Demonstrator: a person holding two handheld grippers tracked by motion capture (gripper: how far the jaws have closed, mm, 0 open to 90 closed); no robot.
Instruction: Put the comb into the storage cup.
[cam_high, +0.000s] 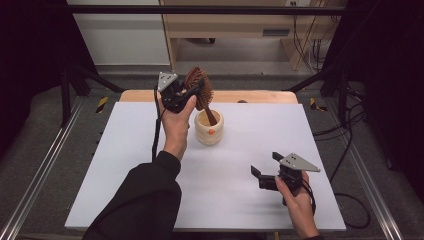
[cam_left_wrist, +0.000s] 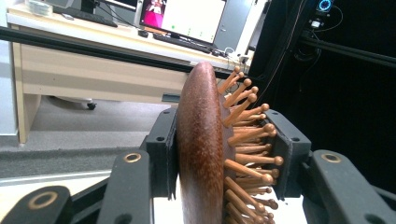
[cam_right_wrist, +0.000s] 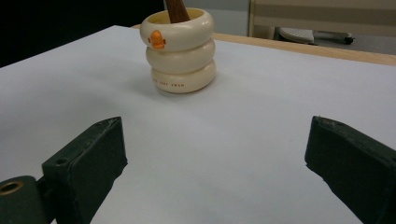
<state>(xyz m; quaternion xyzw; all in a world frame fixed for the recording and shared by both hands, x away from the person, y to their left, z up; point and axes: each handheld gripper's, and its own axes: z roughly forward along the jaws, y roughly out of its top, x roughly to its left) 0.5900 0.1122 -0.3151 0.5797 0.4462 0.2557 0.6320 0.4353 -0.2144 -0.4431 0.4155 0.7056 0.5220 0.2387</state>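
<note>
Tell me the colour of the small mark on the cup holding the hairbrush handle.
Orange, on the cream ribbed cup; clearest in the right gripper view.

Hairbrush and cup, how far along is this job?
Done: the brush is gripped by its head in the left hand-held gripper, and its handle is already down inside the cup. In hand: the grip on the brush. Left: letting go. The right hand-held gripper waits open, apart from both.
</note>
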